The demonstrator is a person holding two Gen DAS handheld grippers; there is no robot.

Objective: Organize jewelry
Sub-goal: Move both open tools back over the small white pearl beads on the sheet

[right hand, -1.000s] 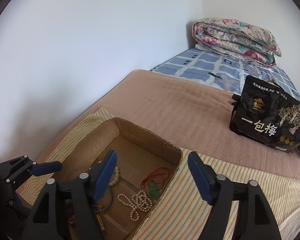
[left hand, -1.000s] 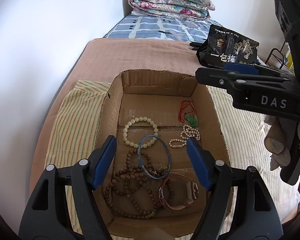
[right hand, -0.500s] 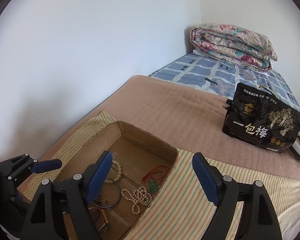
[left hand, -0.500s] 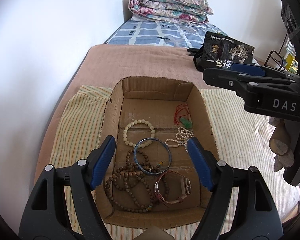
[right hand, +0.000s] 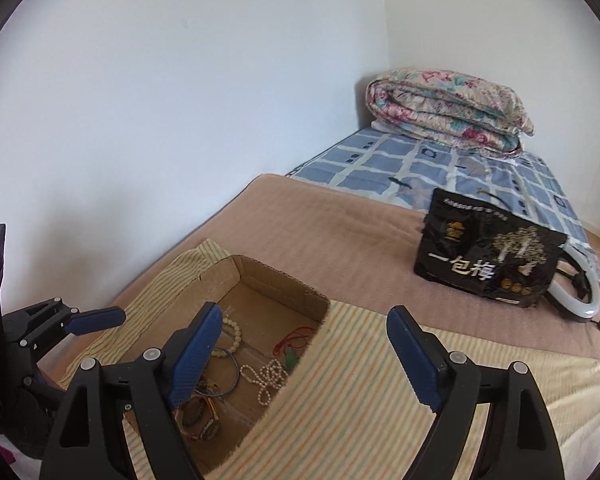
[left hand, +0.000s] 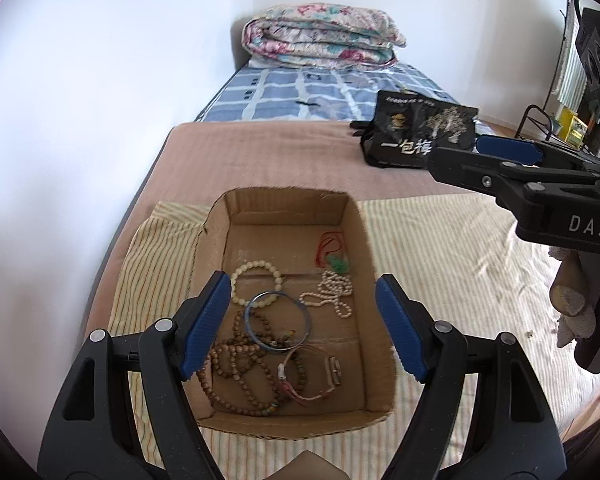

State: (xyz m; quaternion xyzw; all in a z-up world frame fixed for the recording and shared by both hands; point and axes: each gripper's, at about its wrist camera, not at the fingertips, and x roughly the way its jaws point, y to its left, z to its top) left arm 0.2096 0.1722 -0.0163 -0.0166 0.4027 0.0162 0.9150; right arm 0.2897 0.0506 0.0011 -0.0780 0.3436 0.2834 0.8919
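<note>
Both grippers are empty w/ jaws spread wide. Left gripper (left hand: 303,322) sits low centre in its view, above the box (left hand: 354,216), not touching anything. Right gripper (right hand: 304,354) is low centre in its own view, over the box's right rim and the striped cloth (right hand: 364,368).

All the jewelry visible is inside the box, centre of the left view: white bead bracelet (left hand: 257,270) upper left of the floor, red cord w/ green pendant (left hand: 332,256) upper right, pearl strand (left hand: 334,294) just below it, blue bangle (left hand: 278,320) mid-box overlapping the brown beads (left hand: 236,376), watch (left hand: 328,372) lower right, touching the beads.

Progress, as a judgement: early or not started. Pieces lie loose; bangle, beads and watch form a tangle. No sorted groups seen, nothing laid out on the cloth. Still left: lift each piece, separate the tangle, place them apart. Black bag (right hand: 488,260), right of the right view, sits well apart on the blanket.
</note>
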